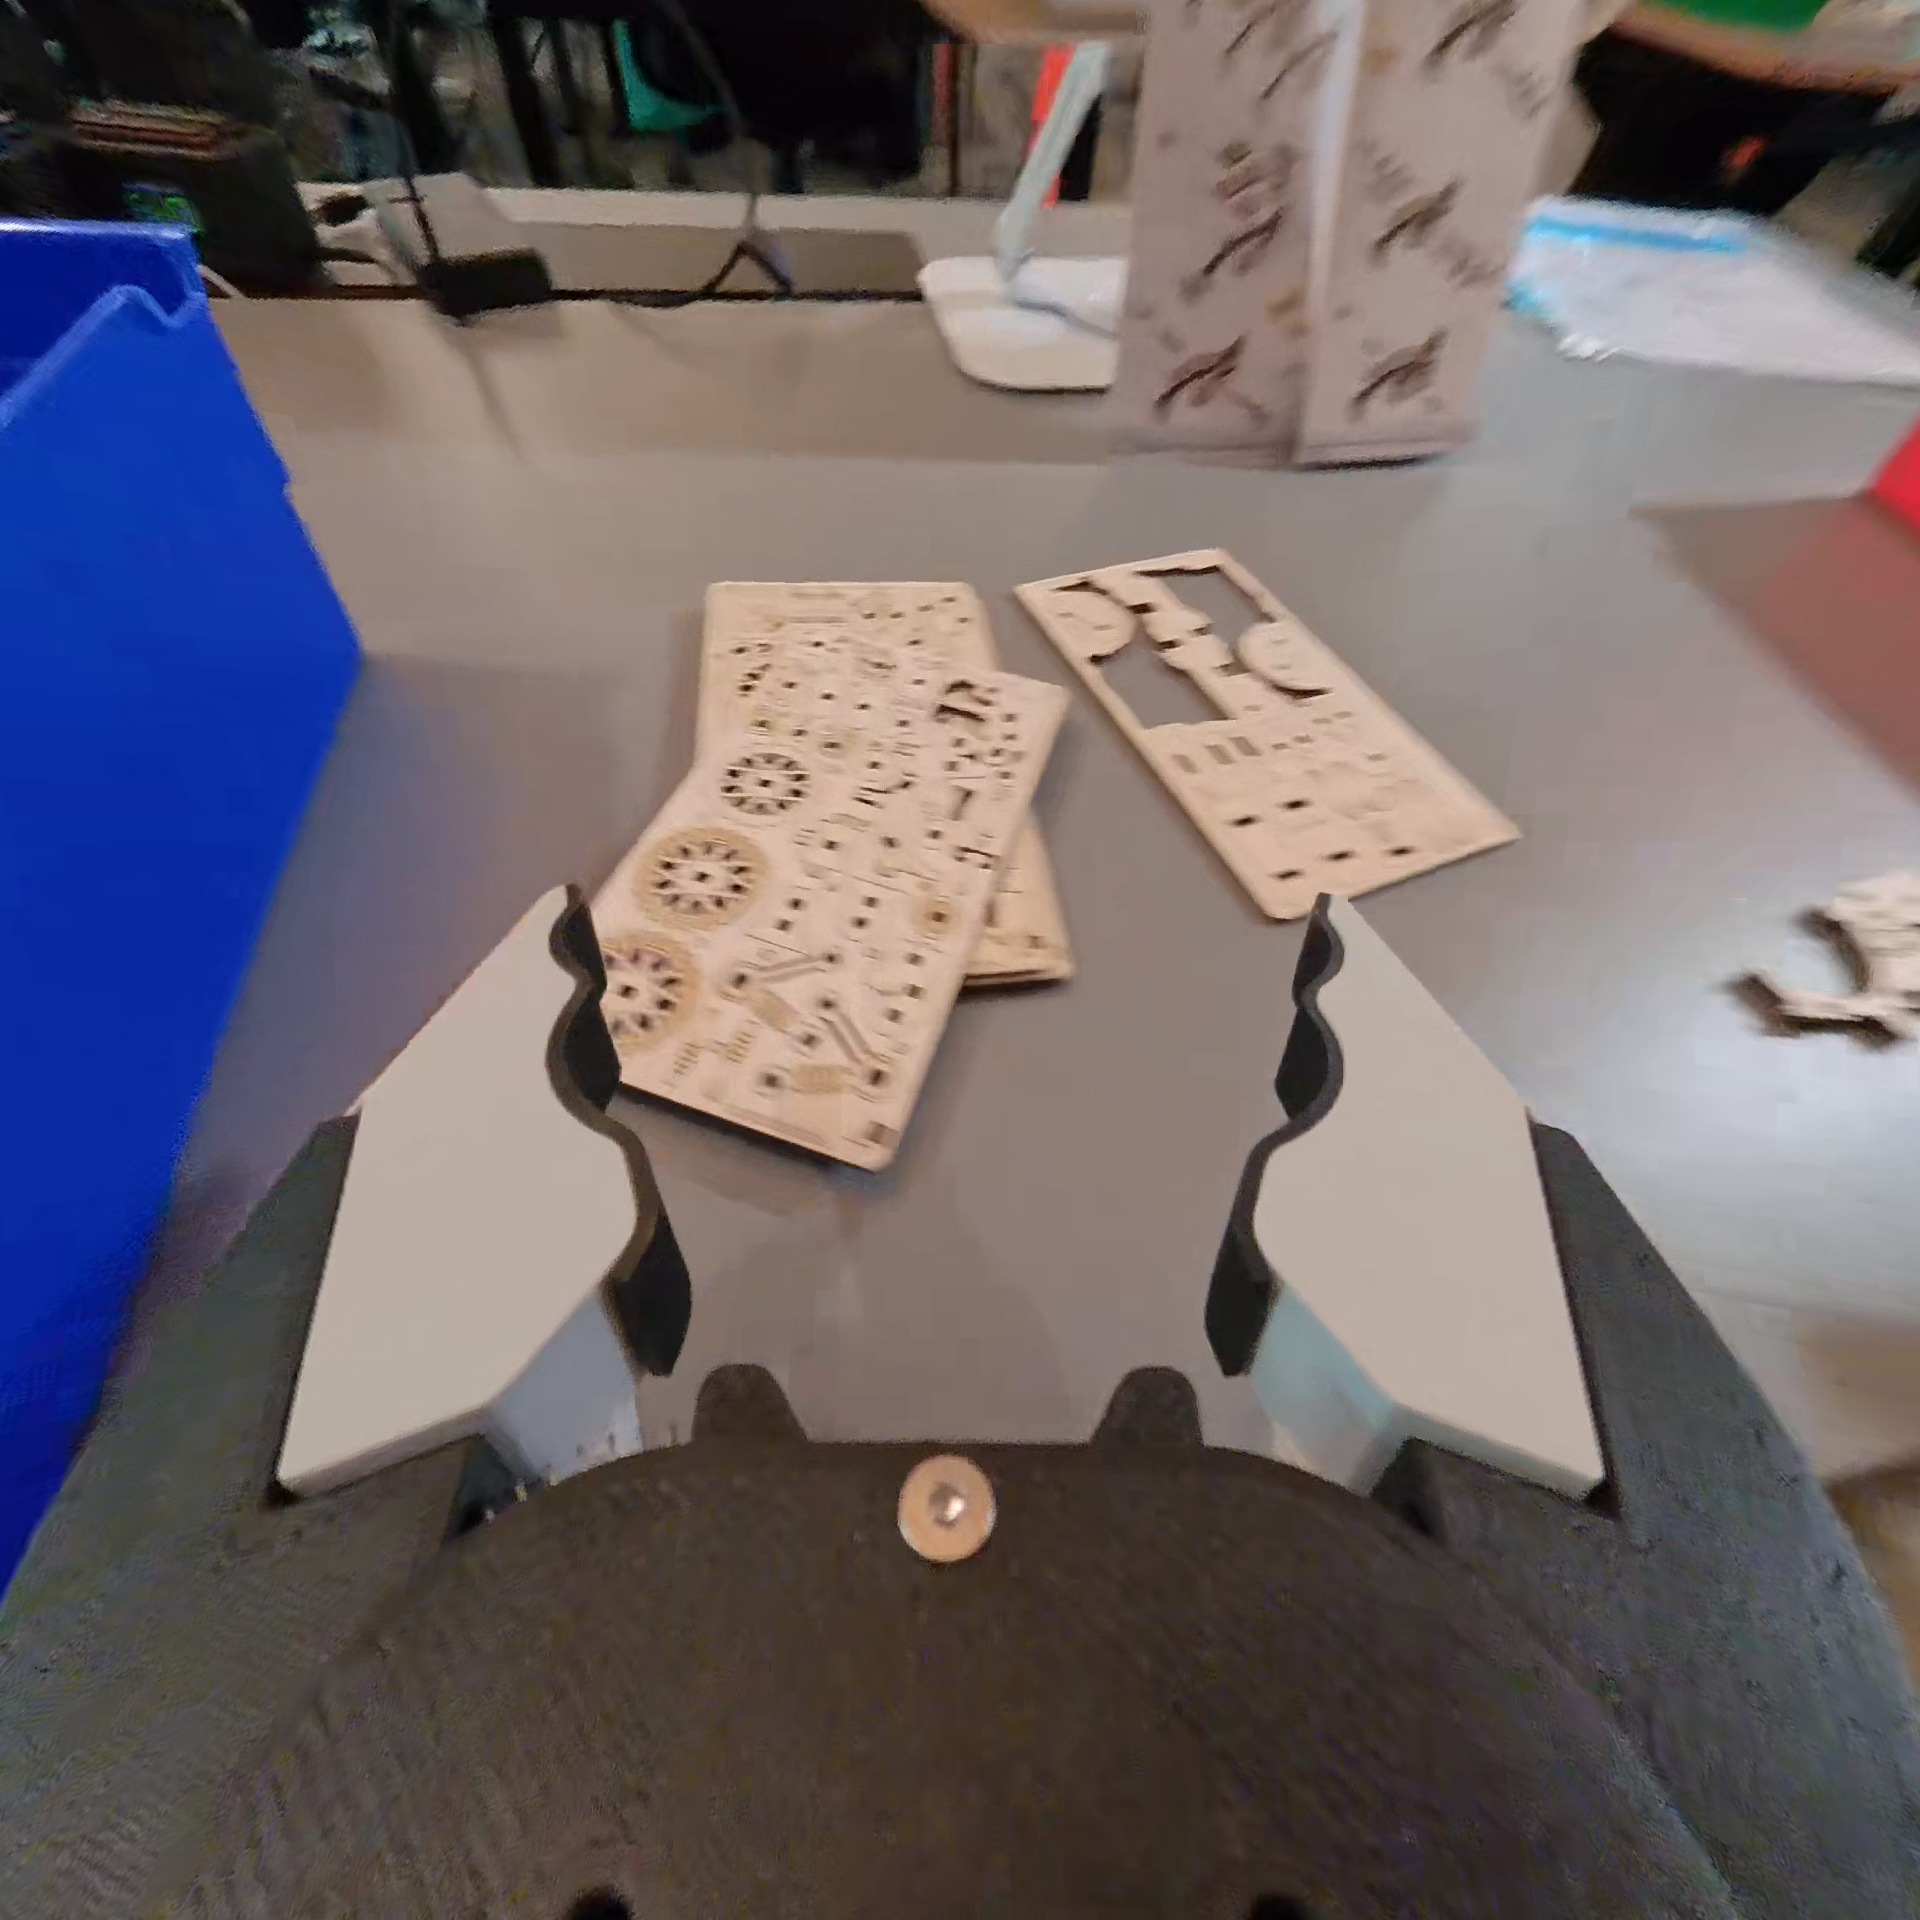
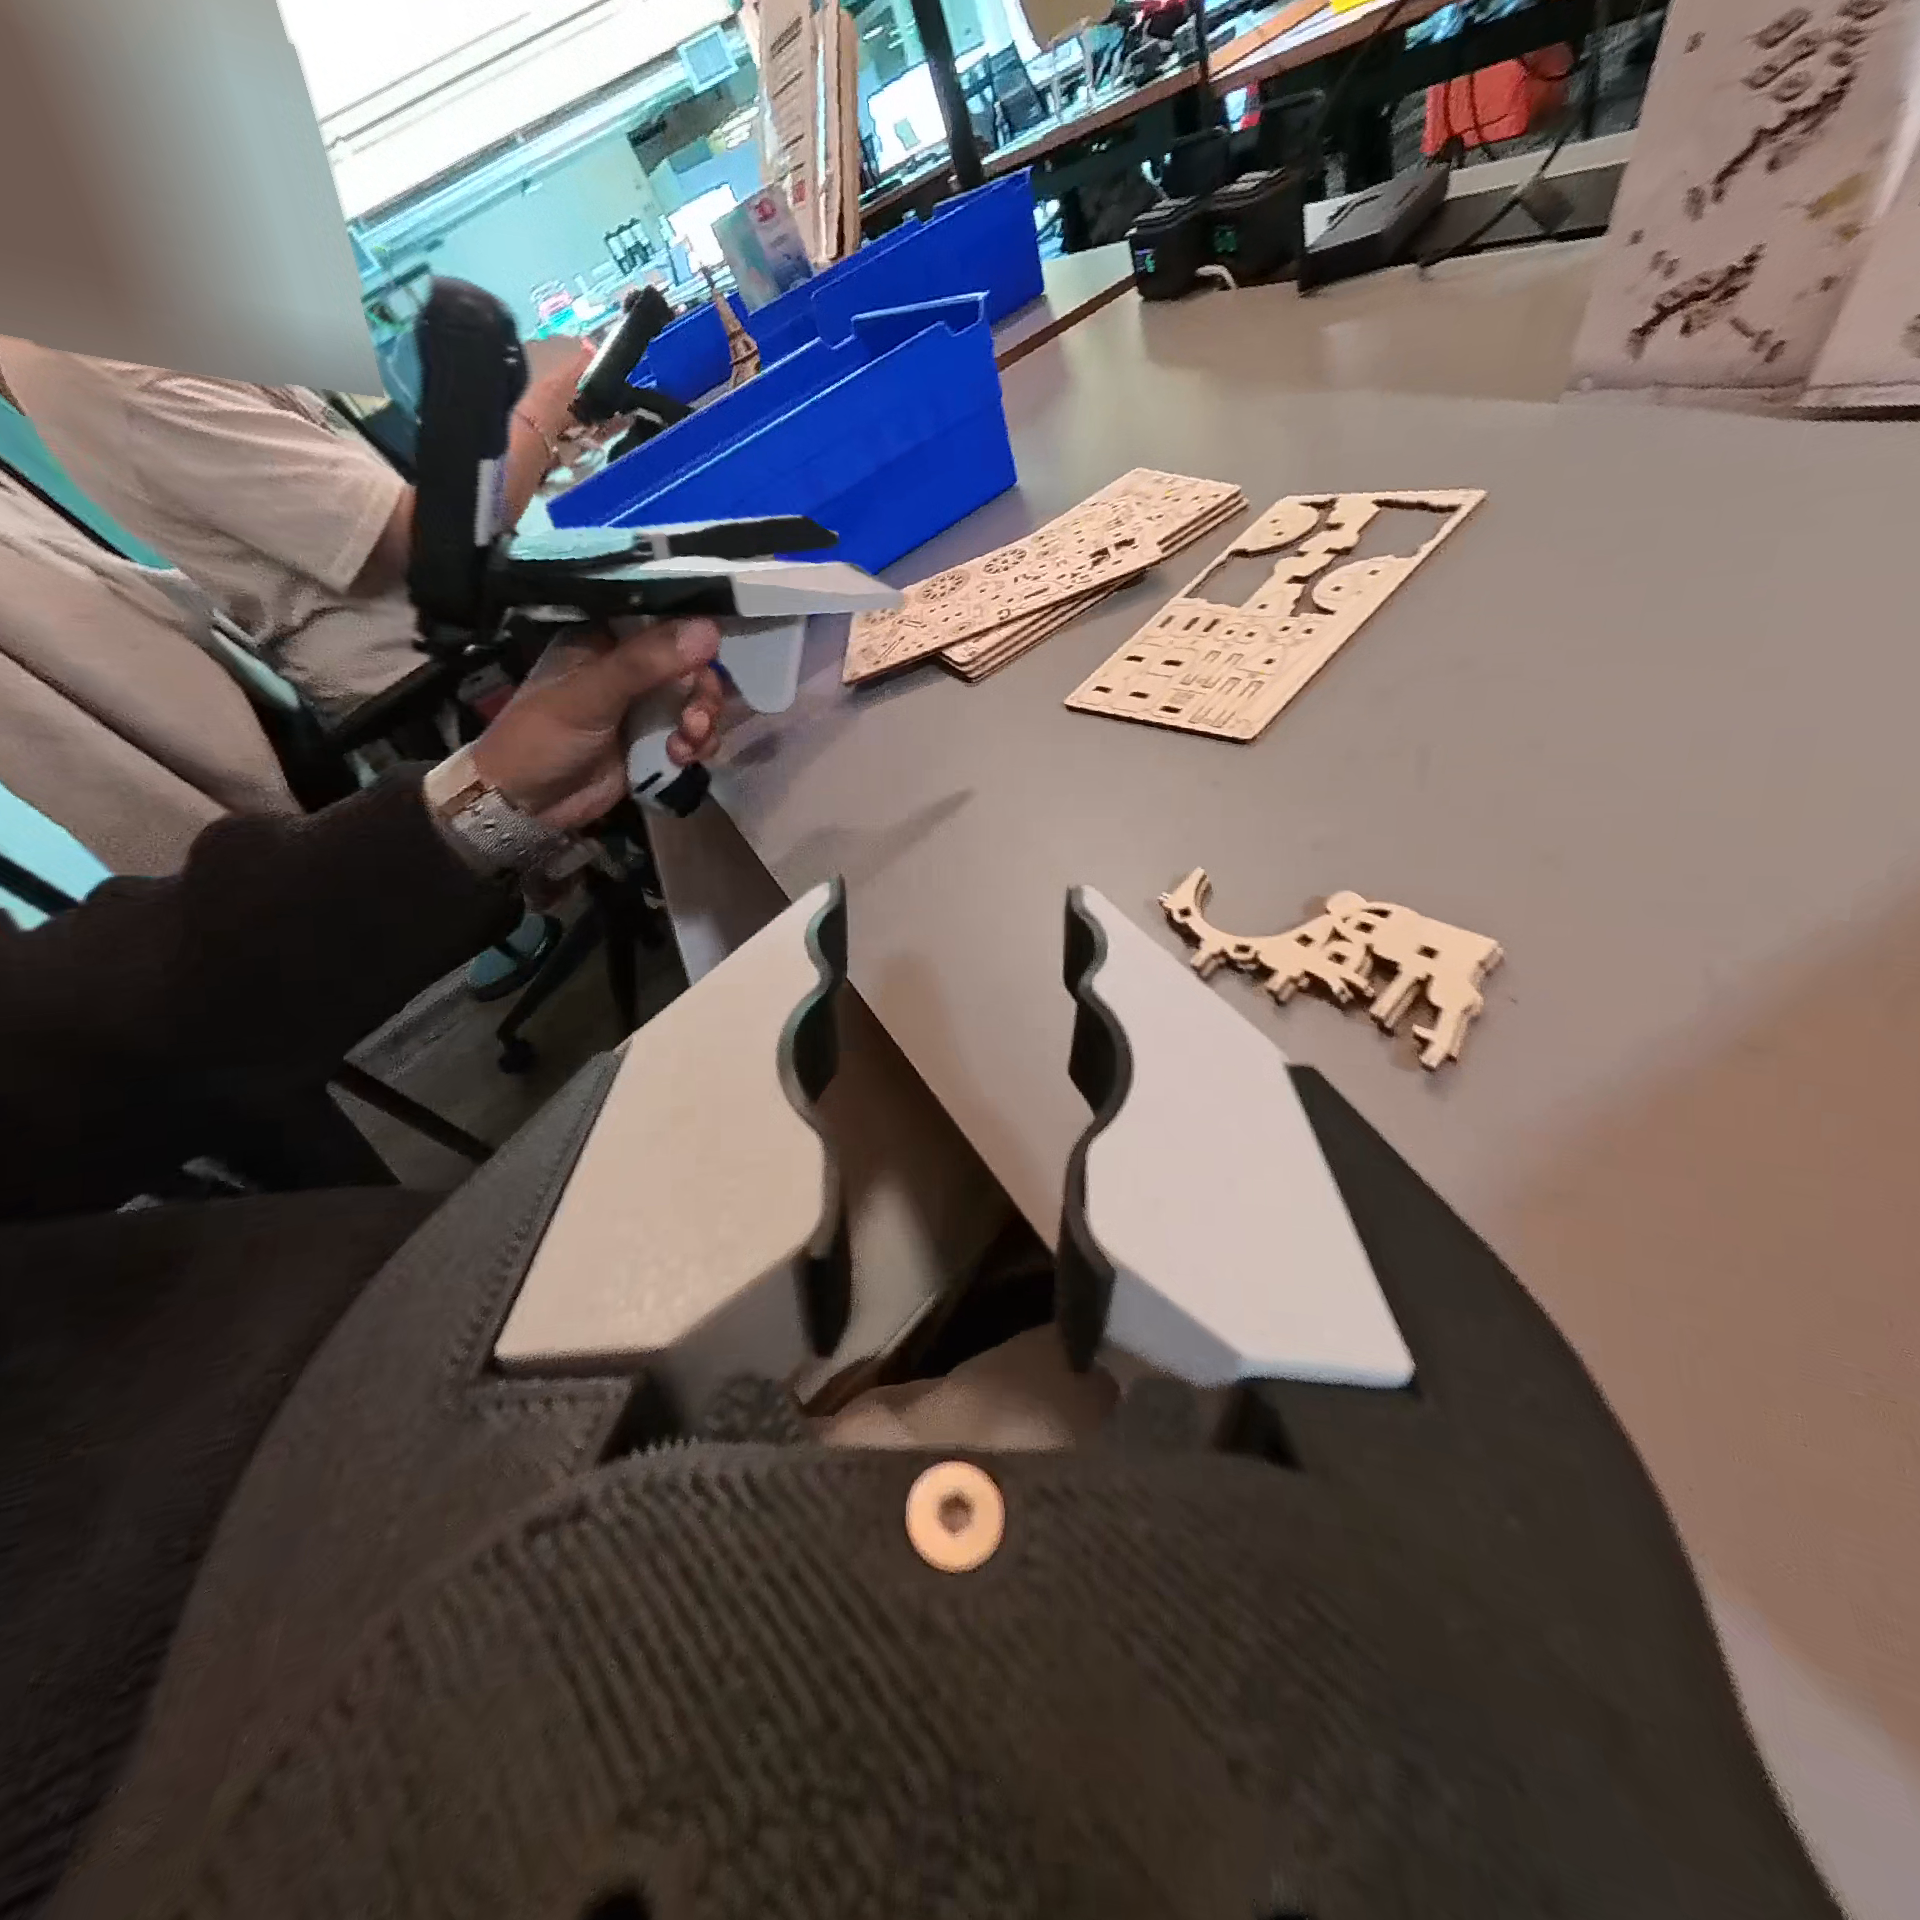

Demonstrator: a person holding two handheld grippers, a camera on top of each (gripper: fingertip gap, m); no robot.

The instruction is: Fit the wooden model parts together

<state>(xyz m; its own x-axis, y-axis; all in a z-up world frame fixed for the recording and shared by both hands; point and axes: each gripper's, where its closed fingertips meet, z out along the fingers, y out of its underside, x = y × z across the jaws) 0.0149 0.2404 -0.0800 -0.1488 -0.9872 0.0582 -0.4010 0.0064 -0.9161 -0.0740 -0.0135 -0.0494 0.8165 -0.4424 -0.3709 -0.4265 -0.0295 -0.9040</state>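
A wide grey table (image 2: 1558, 831) in a busy workshop carries everything here, with more benches and clutter behind it. The largest thing on it is the blue bin (image 2: 831, 436), standing to the left of the work area, likely parked there as storage so the middle stays free. A pale patterned box (image 1: 1340, 229) stands upright at the far edge, probably the kit's packaging set back out of reach. Nearer lies a stack of wooden sheets (image 1: 831, 862), uncut and overlapping at a slight angle, and just beside it to the right 1 single punched sheet (image 1: 1268, 748) with several holes where parts are gone; lying apart from the stack suggests it is the sheet in use. Smallest are the loose wooden parts (image 2: 1340, 956), 2 or 3 flat cut-outs lying overlapped well apart from the sheets, close to the table's near edge, presumably laid there for joining. The left gripper (image 1: 945, 935) hovers above the stack's near end with jaws spread wide and nothing between them. The right gripper (image 2: 956, 914) is also released and empty, its fingers parted, pointing just left of the loose parts, which seems the natural first pick. No assembly looks begun yet.
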